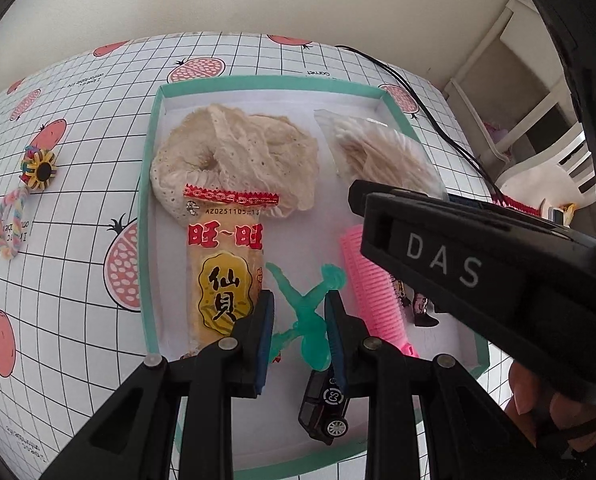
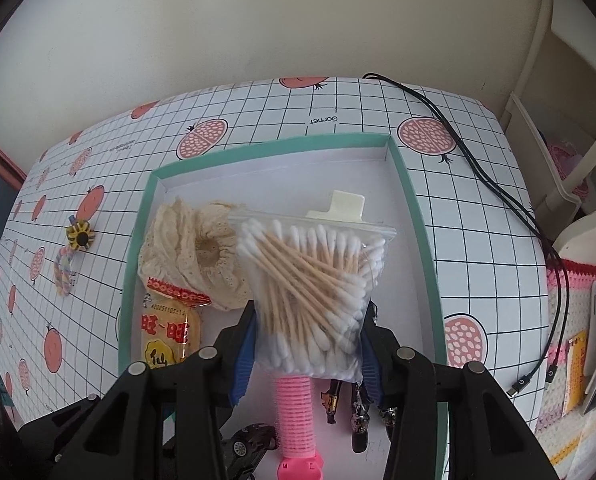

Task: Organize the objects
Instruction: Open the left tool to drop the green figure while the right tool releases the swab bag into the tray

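A teal-rimmed white tray (image 1: 145, 200) (image 2: 414, 220) lies on the gridded tablecloth. My left gripper (image 1: 300, 336) hangs over its near part, and its blue pads close in on a translucent green toy figure (image 1: 312, 320). My right gripper (image 2: 308, 356) is shut on a clear bag of cotton swabs (image 2: 314, 280) (image 1: 378, 148), held above the tray's right half. In the tray lie a cream lace cloth (image 1: 233, 152), a snack packet (image 1: 225, 272), a pink hair roller (image 1: 374, 292) (image 2: 295, 412) and a black toy car (image 1: 326, 408).
Two hair ties, one with a flower (image 1: 37, 168) and one pastel braided loop (image 1: 11, 224), lie on the cloth left of the tray. A black cable (image 2: 498, 200) runs along the table's right side. Dark hair clips (image 2: 358, 412) lie in the tray. White shelving (image 1: 510, 92) stands at right.
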Available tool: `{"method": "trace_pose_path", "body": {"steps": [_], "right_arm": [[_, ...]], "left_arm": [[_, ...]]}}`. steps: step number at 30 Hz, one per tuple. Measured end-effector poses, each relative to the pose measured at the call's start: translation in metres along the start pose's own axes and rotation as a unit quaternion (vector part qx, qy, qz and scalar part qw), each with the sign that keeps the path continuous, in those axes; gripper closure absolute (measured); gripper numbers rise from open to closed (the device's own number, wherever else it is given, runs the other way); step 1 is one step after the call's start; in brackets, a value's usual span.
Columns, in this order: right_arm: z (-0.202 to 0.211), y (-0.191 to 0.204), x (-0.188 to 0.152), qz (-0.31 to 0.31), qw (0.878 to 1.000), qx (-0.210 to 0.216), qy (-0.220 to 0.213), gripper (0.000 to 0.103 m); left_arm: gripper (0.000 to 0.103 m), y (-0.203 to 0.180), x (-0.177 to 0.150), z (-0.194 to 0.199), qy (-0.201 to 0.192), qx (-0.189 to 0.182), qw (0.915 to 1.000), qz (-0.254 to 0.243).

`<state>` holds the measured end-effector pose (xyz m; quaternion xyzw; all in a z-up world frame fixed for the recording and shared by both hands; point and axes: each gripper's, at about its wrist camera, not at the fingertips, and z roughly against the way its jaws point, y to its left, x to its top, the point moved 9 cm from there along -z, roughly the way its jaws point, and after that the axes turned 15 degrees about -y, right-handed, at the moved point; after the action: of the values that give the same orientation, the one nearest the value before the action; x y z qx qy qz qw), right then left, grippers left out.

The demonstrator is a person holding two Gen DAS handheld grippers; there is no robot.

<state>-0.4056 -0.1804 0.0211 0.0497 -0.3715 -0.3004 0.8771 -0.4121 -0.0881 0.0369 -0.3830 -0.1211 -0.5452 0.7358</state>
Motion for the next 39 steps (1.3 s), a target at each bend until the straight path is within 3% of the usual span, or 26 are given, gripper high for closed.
{"method": "trace_pose_path", "body": {"steps": [10, 12, 14, 30, 39], "right_arm": [[-0.001, 0.005, 0.0, 0.002, 1.0, 0.011, -0.001, 0.05], [-0.001, 0.005, 0.0, 0.003, 1.0, 0.011, -0.001, 0.05], [-0.001, 0.006, 0.0, 0.002, 1.0, 0.012, -0.001, 0.05], [0.033, 0.0, 0.027, -0.014, 0.999, 0.019, -0.048, 0.05], [0.041, -0.006, 0.032, -0.024, 0.998, 0.02, -0.057, 0.05]], "left_arm": [[0.075, 0.004, 0.0, -0.001, 0.003, 0.002, 0.9998, 0.018], [0.063, 0.004, 0.0, -0.001, 0.004, 0.0, 0.9997, 0.023], [0.058, 0.004, 0.001, 0.0, 0.004, -0.005, 0.9995, 0.031], [0.058, -0.002, 0.028, 0.024, -0.036, -0.002, 0.999, 0.026], [0.058, 0.023, 0.044, 0.036, -0.064, 0.011, 0.9964, 0.054]]}}
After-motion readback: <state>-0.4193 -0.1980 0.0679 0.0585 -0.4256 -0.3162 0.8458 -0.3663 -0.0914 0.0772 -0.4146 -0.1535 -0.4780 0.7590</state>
